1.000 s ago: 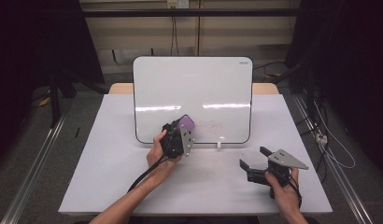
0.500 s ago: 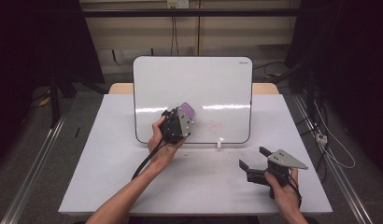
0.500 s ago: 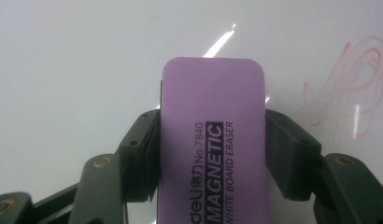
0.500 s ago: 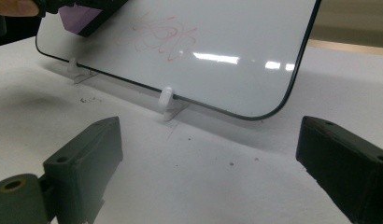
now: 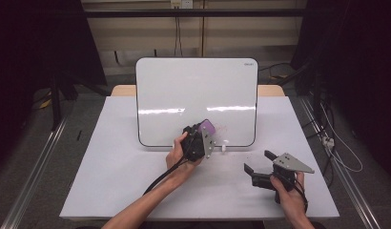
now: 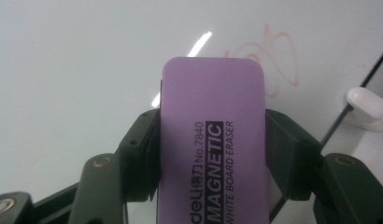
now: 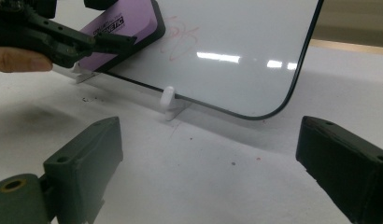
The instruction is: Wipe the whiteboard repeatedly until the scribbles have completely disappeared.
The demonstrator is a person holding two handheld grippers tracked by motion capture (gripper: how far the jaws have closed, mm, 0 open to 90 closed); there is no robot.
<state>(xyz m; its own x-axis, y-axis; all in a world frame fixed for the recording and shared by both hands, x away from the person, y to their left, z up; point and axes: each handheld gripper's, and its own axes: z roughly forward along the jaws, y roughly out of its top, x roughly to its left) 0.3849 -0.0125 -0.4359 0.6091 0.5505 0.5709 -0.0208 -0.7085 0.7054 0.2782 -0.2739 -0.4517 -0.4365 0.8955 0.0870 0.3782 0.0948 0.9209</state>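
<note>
A white counter [image 5: 112, 181] stands on a grey floor [image 5: 36, 157], with a strip of pale wood [image 5: 270, 90] showing at its far edge. Beyond the grippers, past the counter's far side, a beige wall [image 5: 136, 43] runs across the room under a dark horizontal bar [image 5: 193, 13], and thin cables [image 5: 177, 33] hang down it. Dark black areas [image 5: 41, 57] close in at both sides. A metal rail [image 5: 34, 176] lies along the floor, and loose cables [image 5: 336, 143] trail on the other side.
</note>
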